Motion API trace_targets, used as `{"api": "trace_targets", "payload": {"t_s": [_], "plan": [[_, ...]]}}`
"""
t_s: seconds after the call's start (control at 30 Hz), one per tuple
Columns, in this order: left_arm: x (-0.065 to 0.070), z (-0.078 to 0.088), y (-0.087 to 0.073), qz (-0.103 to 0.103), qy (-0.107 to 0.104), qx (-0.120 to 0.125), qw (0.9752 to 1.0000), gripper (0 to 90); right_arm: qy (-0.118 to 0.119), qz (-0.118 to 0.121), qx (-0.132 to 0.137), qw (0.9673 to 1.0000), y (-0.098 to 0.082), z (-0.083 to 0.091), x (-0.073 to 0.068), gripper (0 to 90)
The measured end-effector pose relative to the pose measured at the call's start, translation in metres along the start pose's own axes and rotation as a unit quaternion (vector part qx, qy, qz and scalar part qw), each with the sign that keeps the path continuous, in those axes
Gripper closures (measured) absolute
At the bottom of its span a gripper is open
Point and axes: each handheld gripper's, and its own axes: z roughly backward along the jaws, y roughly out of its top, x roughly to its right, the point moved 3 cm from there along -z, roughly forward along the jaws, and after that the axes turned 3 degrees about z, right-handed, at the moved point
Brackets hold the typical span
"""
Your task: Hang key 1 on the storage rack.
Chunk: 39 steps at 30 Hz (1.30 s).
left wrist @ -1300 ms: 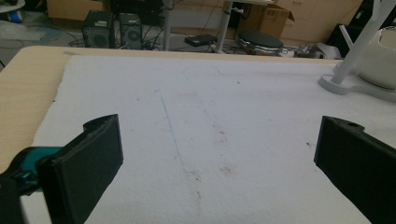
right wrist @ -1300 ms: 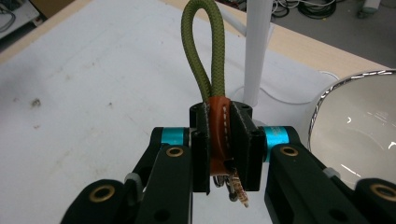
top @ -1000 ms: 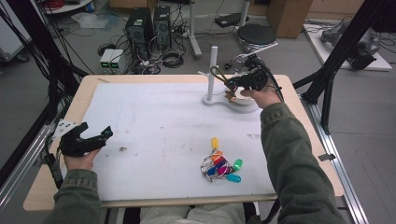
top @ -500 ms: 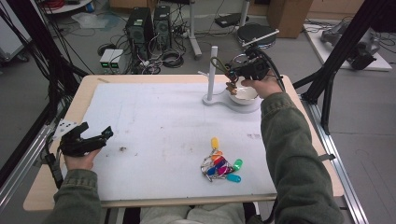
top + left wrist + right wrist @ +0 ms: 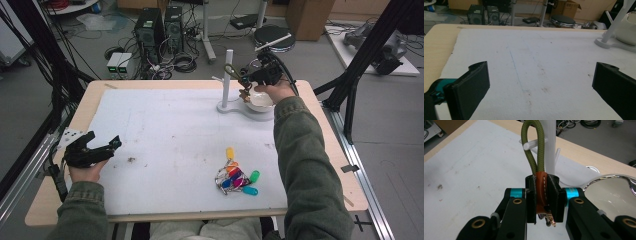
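While clamped in right hand-held gripper (image 5: 541, 195), keychain (image 5: 537, 162) loop sticks out toward stand (image 5: 553, 150).

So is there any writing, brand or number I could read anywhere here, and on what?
None can be read.
Coloured key tags: too small to tell whether they carry writing.
White boxes on the floor: too blurred to tell.
Brown leather tab of the green cord loop: stitching, no lettering.
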Motion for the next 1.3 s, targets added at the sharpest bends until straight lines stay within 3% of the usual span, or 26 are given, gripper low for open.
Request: {"api": "trace_targets", "payload": {"t_s": [0.37, 0.9, 1.3], "plan": [[0.000, 0.000, 0.000, -0.001, 0.000, -0.001, 1.0000, 1.7, -0.005, 0.003, -0.006, 1.0000, 0.000, -0.014, 0.004, 78.3], [0.000, 0.000, -0.001, -0.001, 0.000, -0.003, 1.0000, 1.7, -0.030, -0.016, 0.002, 0.9994, -0.004, -0.037, 0.008, 77.7], [0.000, 0.000, -0.001, -0.001, 0.000, -0.004, 1.0000, 1.7, -0.025, -0.018, -0.001, 0.9995, -0.004, -0.049, 0.004, 76.0]]}}
